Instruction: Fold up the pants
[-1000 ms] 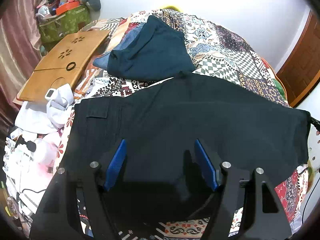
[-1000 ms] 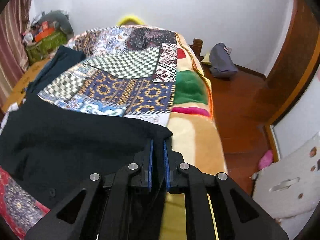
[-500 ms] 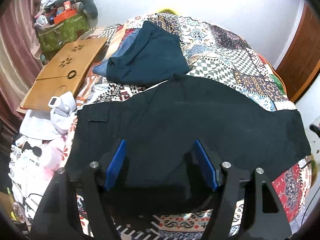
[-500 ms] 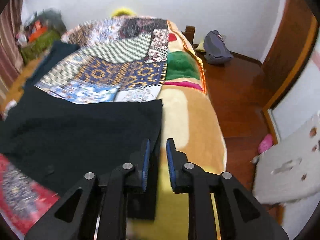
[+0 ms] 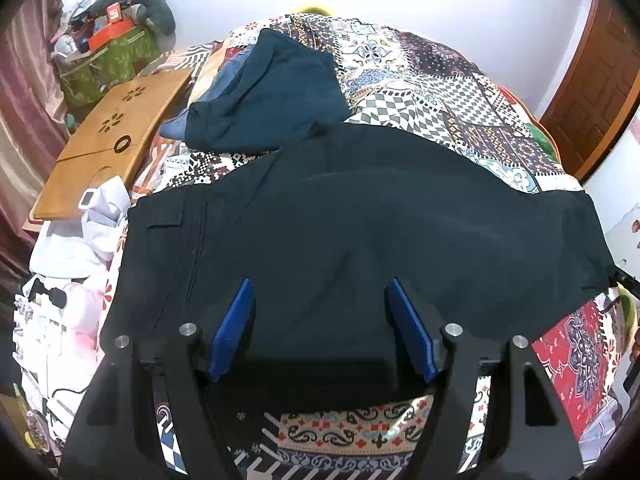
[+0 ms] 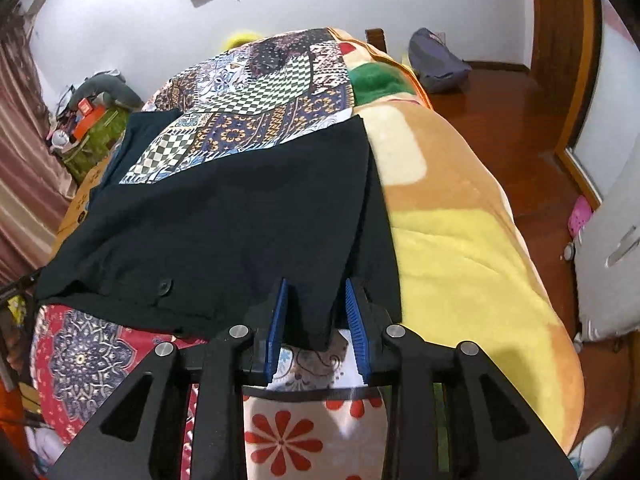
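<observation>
Across the bed (image 5: 460, 92), black pants (image 5: 360, 232) lie spread flat, waist toward the left, hems toward the right, probably laid out so they can be folded squarely. Left hand-held gripper (image 5: 320, 328) hovers wide above the near edge, holding nothing. Right hand-held gripper (image 6: 316, 316) stands partly parted around the hem corner, its blue pads (image 6: 278, 320) not touching cloth. No readable writing shows anywhere.
</observation>
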`<action>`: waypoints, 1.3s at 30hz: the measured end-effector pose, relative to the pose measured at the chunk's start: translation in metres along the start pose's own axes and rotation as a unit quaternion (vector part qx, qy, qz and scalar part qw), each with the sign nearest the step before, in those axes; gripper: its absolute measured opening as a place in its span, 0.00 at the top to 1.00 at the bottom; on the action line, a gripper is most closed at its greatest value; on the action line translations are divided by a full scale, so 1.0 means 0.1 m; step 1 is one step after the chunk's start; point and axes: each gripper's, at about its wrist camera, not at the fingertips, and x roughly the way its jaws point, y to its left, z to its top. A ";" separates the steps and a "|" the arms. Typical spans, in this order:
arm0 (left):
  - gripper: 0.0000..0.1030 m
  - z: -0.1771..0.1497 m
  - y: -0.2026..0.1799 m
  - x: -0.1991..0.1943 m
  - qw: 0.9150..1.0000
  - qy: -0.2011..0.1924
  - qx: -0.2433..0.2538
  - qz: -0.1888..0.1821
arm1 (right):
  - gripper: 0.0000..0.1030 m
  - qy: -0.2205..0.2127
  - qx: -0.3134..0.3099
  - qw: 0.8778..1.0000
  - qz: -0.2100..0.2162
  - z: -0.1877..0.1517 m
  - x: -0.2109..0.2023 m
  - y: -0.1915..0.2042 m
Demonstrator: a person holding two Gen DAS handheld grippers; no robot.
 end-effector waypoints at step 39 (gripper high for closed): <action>0.10 1.03 -0.16 0.38 0.999 0.017 0.020 -0.040 | 0.29 -0.024 -0.145 0.977 0.154 0.79 0.43 1.62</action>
